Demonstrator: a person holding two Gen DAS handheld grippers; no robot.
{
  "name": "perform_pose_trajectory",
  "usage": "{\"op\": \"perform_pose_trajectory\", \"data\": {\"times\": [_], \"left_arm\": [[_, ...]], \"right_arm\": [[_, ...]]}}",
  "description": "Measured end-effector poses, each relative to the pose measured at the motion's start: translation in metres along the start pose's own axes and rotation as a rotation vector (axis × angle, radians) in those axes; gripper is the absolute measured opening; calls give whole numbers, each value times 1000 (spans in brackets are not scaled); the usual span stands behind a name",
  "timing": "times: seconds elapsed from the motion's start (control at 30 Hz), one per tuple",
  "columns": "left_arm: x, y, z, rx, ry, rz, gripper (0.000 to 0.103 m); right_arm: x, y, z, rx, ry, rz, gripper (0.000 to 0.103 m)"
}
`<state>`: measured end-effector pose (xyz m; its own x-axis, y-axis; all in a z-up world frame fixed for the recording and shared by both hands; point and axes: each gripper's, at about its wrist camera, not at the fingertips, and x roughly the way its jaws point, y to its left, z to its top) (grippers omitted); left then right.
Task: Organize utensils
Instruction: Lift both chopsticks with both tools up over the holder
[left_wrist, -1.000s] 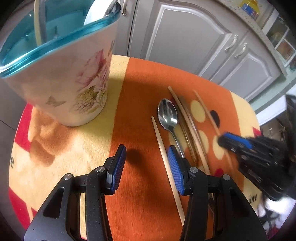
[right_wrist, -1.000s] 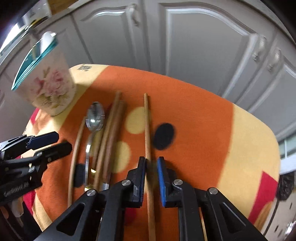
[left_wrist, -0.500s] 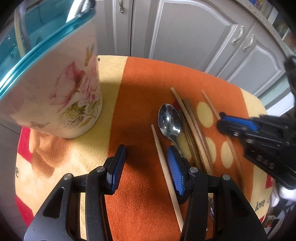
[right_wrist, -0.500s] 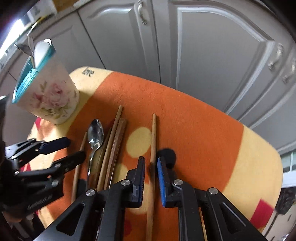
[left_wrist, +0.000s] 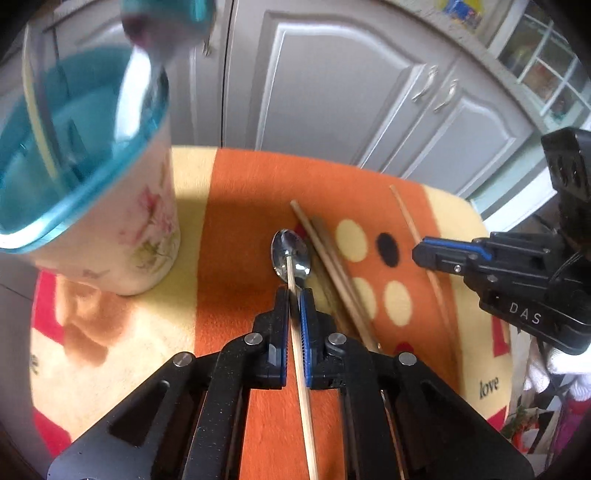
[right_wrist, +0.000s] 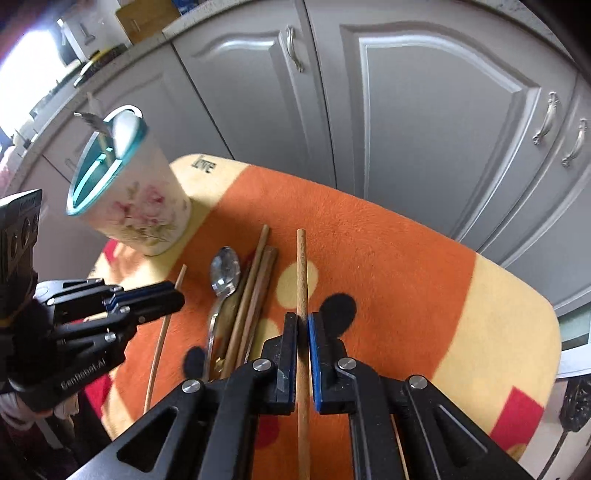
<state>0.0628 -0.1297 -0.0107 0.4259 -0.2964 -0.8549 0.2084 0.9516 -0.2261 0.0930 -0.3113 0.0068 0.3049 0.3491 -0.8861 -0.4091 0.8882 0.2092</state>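
Both grippers clamped on a chopstick each, holder not yet loaded with these.

My left gripper (left_wrist: 294, 295) is closed on a pale chopstick (left_wrist: 301, 369), its tip over the spoon (left_wrist: 290, 254) bowl; my right gripper (right_wrist: 303, 321) is closed on a darker chopstick (right_wrist: 302, 280) running out ahead between the fingers. Floral utensil holder (right_wrist: 136, 206) already has a few utensils in it, stands apart to the left of both tools. Left on the orange mat (right_wrist: 388, 258): spoon and the brown chopstick bundle (right_wrist: 255, 291) beside it. Roughly mid-task, I judge.
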Motion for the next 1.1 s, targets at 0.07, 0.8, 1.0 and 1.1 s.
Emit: {"op": "perform_pose_trajectory", "data": {"times": [0.07,0.8,1.0,1.1], "left_arm": [[-12,-3,0,1,-23,-14,4],[-127,-6,-7,61,-198,-92,3],[-154,-2,0,57,-240,-104,3],[-174,1,7,57,-276,-104,3]], "right_arm": [[-11,3,-7,0,-20,3,6],[-100,65,-35,-73,-198,-1,6],[-120,83,-26,-114,-230,-6,6],[-132,92,-17,-136,-254,1,6]]}}
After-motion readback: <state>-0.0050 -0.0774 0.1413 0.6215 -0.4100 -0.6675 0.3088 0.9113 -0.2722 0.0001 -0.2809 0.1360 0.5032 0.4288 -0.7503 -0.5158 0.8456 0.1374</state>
